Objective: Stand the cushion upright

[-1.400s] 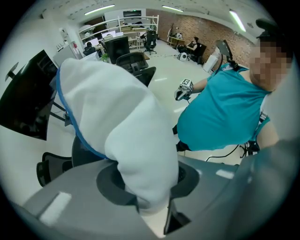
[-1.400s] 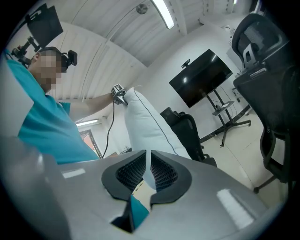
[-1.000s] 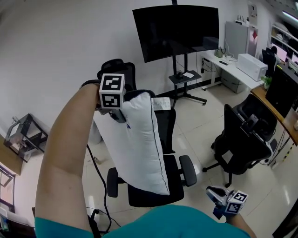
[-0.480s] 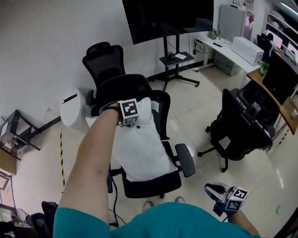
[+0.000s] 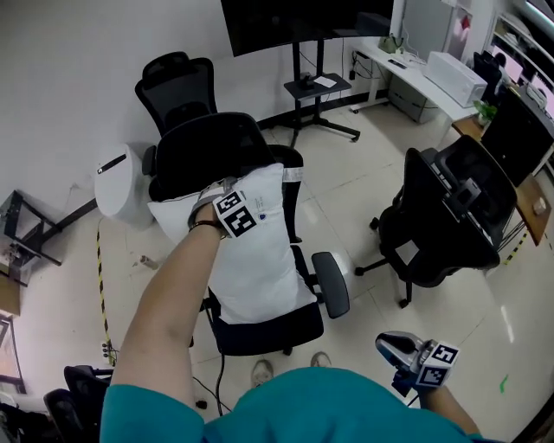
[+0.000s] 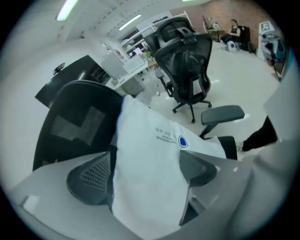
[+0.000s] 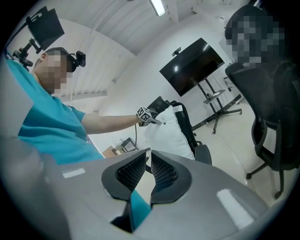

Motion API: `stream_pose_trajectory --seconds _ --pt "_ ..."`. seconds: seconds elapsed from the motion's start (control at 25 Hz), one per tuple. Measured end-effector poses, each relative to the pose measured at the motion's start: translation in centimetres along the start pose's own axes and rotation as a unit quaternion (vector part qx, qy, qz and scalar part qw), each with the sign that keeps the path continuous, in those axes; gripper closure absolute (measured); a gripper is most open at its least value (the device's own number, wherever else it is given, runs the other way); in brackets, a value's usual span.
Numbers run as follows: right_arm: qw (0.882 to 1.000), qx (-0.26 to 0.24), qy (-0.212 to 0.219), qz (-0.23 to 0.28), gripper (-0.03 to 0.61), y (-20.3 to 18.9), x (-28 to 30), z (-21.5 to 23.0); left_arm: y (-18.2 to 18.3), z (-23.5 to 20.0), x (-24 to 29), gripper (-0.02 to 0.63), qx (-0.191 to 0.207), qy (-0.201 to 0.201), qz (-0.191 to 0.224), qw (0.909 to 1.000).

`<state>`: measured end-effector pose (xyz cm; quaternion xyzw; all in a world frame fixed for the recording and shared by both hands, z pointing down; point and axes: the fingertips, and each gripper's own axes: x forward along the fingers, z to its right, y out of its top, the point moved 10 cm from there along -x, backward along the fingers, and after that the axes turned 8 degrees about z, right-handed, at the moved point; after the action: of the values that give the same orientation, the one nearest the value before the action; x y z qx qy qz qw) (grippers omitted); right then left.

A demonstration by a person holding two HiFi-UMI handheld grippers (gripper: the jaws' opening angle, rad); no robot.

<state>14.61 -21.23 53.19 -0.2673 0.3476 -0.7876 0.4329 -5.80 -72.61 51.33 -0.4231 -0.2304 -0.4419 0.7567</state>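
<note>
Now the left gripper point(image 6: 146, 174) is opening its jaws with the top of the white cushion point(image 5: 260, 264) between them. Below it, the cushion stands upright against the office chair point(image 5: 206, 147) backrest. The right gripper point(image 7: 149, 165) is closed and empty.

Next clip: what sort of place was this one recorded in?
Most likely an office: black mesh swivel chairs, a large dark screen on a wheeled stand by the wall, and desks carrying a white printer.
</note>
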Motion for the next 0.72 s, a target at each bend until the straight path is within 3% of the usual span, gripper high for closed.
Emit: stream_pose_trajectory --seconds 0.08,0.16,0.24,0.36,0.48,0.56,0.6,0.72 --pt "1.000 -0.014 0.027 0.004 0.541 1.3 0.3 0.6 -0.6 -0.7 -4.2 0.147 -0.064 0.048 0.036 0.9961" --pt "0.998 -0.031 0.056 0.003 0.541 2.6 0.7 1.3 -1.4 -0.3 -9.4 0.152 -0.142 0.092 0.089 0.9816" --pt "0.995 -0.047 0.086 -0.001 0.541 4.0 1.1 2.2 -2.6 2.3 -14.9 0.158 -0.219 0.112 0.148 0.9579" --pt "0.990 -0.061 0.131 -0.003 0.541 5.6 1.5 3.0 -5.5 10.1 -21.9 0.167 -0.309 0.102 0.227 0.9178" --pt "0.982 -0.067 0.178 -0.008 0.541 6.3 3.6 3.1 -8.9 19.0 -27.4 0.205 -0.384 0.106 0.265 0.8782" --pt "0.975 -0.077 0.206 -0.021 0.541 6.8 5.4 2.9 -10.5 24.4 -30.3 0.300 -0.434 0.134 0.280 0.8459" --pt "0.972 -0.083 0.219 -0.026 0.541 6.9 6.1 2.5 -11.1 26.9 -31.7 0.379 -0.451 0.150 0.284 0.8324" --pt "0.961 -0.095 0.256 -0.034 0.541 6.4 7.7 0.1 -12.4 32.7 -36.2 0.582 -0.474 0.188 0.290 0.8095"
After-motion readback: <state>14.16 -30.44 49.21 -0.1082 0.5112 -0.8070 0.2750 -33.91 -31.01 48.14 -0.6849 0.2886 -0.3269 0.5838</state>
